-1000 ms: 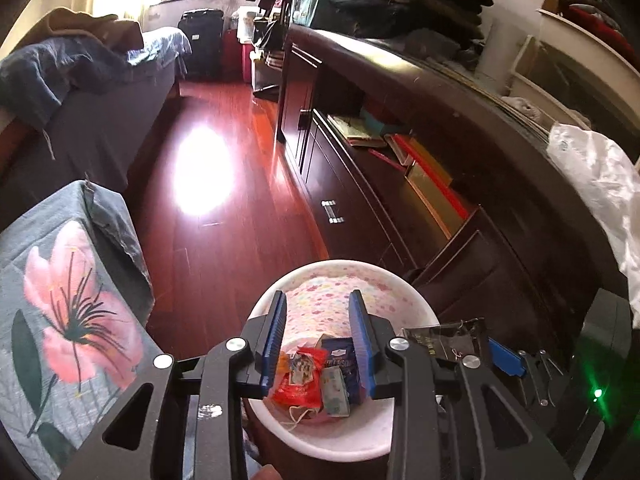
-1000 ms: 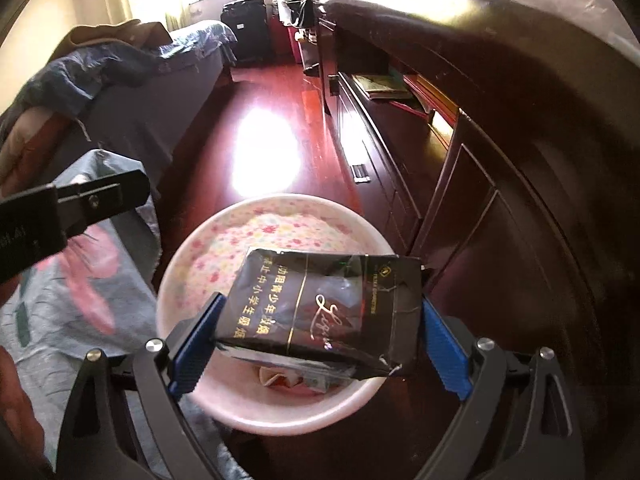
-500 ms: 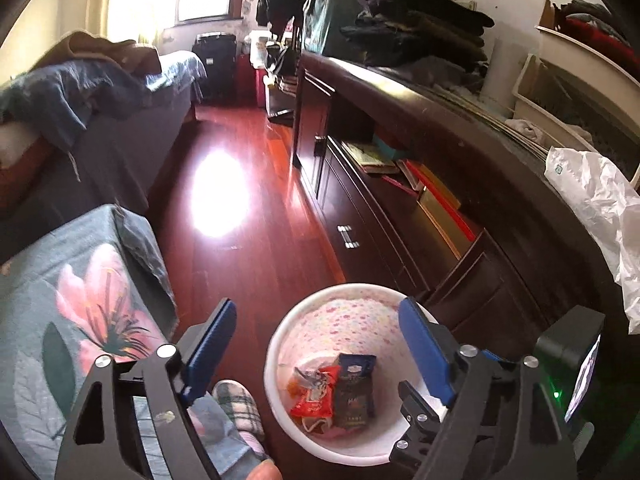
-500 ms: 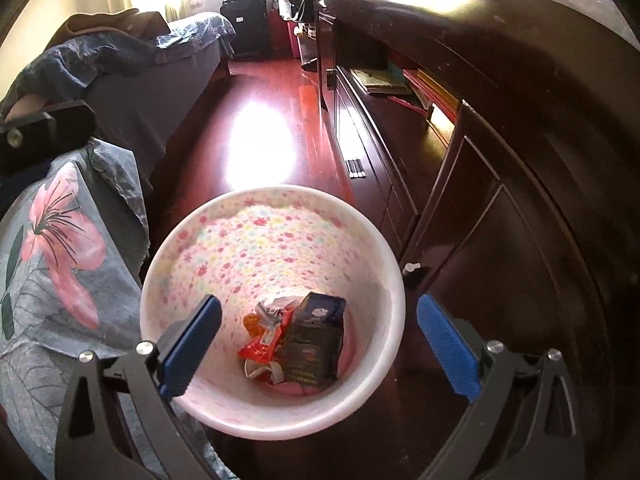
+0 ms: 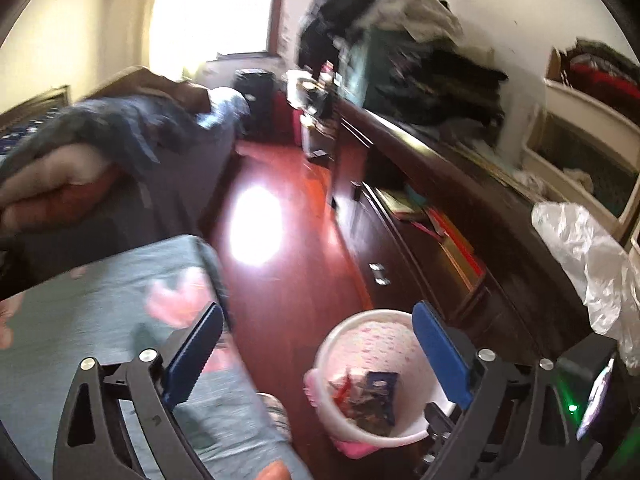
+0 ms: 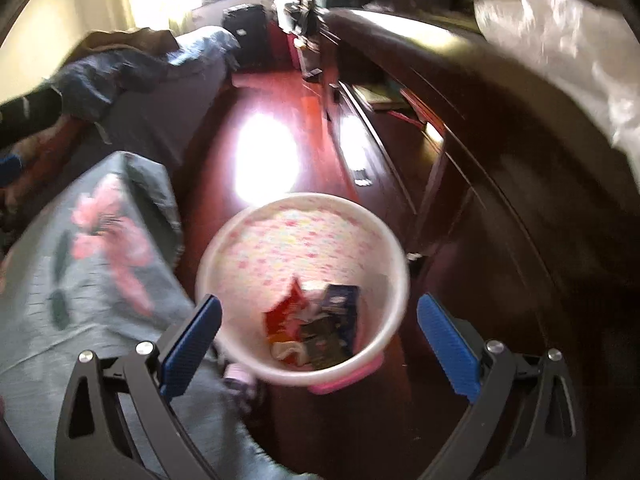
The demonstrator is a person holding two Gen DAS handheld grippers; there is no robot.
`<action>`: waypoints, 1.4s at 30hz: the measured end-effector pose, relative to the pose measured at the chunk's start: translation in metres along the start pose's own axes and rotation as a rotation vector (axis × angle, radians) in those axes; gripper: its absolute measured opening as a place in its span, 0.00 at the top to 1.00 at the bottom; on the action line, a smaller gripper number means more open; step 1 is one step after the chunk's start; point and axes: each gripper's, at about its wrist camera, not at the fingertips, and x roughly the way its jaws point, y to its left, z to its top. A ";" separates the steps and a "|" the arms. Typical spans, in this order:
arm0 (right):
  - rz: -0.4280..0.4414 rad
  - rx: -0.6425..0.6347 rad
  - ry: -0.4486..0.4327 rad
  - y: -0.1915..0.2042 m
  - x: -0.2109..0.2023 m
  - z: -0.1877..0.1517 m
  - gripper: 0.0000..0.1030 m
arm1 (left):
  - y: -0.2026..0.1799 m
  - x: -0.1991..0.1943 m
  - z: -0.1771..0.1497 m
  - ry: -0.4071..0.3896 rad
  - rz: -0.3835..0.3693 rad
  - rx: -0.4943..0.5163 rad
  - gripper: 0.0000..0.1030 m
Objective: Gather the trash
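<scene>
While the left gripper (image 5: 316,354) is opening with nothing between its fingers and the right gripper (image 6: 320,338) hangs spread and empty above the bin (image 6: 240,240), where wrappers (image 6: 316,328) lie, the drop looks done, so next comes finding more trash beyond the bin.

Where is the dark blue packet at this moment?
In both wrist views the dark blue packet lies at the bottom of the flowered waste bin, just right of the red wrapper; the bin stands on the red floor beside the dark cabinet.
</scene>
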 end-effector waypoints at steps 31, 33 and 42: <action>0.340 -0.315 -0.450 0.199 -0.286 -0.069 0.03 | 0.175 -0.334 -0.108 -0.261 0.535 -0.296 0.04; 0.356 -0.335 -0.469 0.207 -0.299 -0.075 0.03 | 0.181 -0.353 -0.113 -0.288 0.545 -0.311 0.04; 0.386 -0.403 -0.533 0.233 -0.342 -0.102 0.03 | 0.194 -0.398 -0.130 -0.351 0.601 -0.333 0.04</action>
